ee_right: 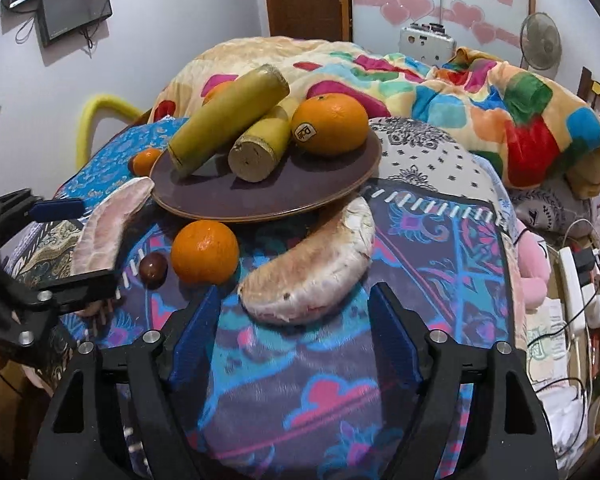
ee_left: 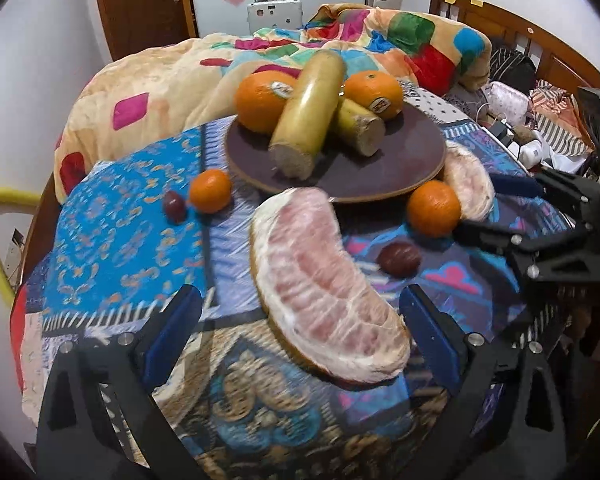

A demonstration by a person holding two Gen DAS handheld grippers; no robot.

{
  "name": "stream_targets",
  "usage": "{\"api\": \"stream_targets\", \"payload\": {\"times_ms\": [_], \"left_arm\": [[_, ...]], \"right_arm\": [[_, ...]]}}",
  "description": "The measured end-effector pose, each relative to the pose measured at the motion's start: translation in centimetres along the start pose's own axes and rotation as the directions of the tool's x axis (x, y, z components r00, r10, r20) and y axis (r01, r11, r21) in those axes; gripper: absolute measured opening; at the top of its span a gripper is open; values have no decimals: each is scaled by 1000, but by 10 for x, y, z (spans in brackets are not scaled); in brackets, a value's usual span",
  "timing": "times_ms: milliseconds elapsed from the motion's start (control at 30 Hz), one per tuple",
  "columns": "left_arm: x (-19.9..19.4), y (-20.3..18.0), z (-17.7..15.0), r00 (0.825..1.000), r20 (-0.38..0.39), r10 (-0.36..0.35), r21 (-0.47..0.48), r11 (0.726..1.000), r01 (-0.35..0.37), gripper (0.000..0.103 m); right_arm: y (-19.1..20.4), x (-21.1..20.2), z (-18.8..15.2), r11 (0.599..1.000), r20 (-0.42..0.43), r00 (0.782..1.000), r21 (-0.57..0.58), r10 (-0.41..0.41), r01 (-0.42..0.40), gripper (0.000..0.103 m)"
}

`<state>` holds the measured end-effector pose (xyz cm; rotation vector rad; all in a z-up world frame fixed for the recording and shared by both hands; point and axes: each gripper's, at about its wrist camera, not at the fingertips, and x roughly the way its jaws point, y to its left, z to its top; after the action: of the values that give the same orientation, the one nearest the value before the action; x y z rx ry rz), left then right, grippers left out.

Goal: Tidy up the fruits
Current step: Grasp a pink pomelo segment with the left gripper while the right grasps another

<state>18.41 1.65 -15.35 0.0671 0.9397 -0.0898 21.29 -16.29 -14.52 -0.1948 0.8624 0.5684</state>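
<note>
Both grippers wide open; pomelo wedge (ee_left: 328,284) between left gripper (ee_left: 300,328) fingers.

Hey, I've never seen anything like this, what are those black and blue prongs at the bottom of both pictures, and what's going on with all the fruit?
Those prongs are two-finger grippers that a person holds, one in each hand. Each carries a wide-angle camera looking forward along its fingers, so one picture is the left hand's view and the other the right's.

In the left view, the left gripper is open, with a pomelo wedge between its fingers but not squeezed. The right gripper is open too, just short of a second pomelo wedge. Nothing is held.

A brown plate on the patterned blanket carries two sugarcane pieces and two large oranges. Loose on the blanket are two small oranges and two dark red fruits, likely waiting to be sorted.
</note>
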Motion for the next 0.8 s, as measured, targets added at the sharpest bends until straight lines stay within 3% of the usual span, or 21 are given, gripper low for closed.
{"api": "stream_targets", "payload": {"times_ms": [167,300,467,633,800], "left_arm": [[0,16,-12,999,-41,19,-2,1000,-19,99],[-2,23,-15,999,-49,-4,-24,1000,3,95],[-2,21,-14,997,-56,-51,-35,998,49,75],[5,23,-5,996,-63,-57,-65,996,53,69],[10,25,2,996,-58,-62,-65,996,59,64]], "right_arm": [[-5,-10,-10,999,8,999,-15,-39,39,66],[-20,-21,-17,998,-1,998,11,-58,58,55],[-33,-29,-18,996,-8,997,54,-76,76,55],[-31,-24,-9,997,-11,1000,83,7,-6,55],[-27,-1,9,997,-28,1000,72,-8,10,55]]}}
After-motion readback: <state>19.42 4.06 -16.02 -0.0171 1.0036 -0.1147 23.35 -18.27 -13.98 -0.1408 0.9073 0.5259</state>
